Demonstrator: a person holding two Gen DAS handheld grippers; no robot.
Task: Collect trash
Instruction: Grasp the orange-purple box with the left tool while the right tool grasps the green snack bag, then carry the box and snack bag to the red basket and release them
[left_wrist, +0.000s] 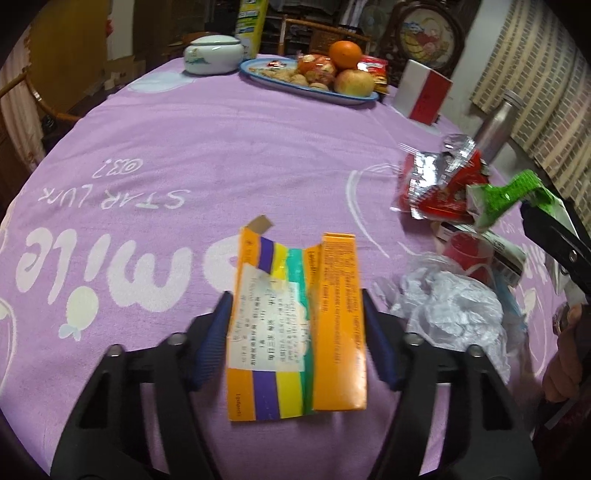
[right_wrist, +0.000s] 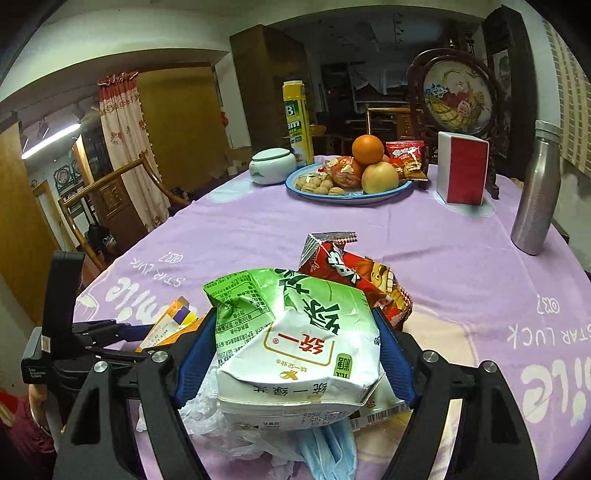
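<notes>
Left wrist view shows the left claw (left_wrist: 297, 339) closed narrow on the flattened orange box (left_wrist: 295, 325), pads on its two long edges, so its long axis runs straight out ahead along the fingers. Right wrist view has the right claw (right_wrist: 295, 354) clamped fairly wide on a crumpled green-and-white carton (right_wrist: 295, 339), lifted over the trash pile (right_wrist: 258, 435). Beyond it lies the red snack wrapper (right_wrist: 354, 273), nearer this claw than the left.

Left claw (left_wrist: 297, 345) gripping orange carton (left_wrist: 295, 325)
</notes>
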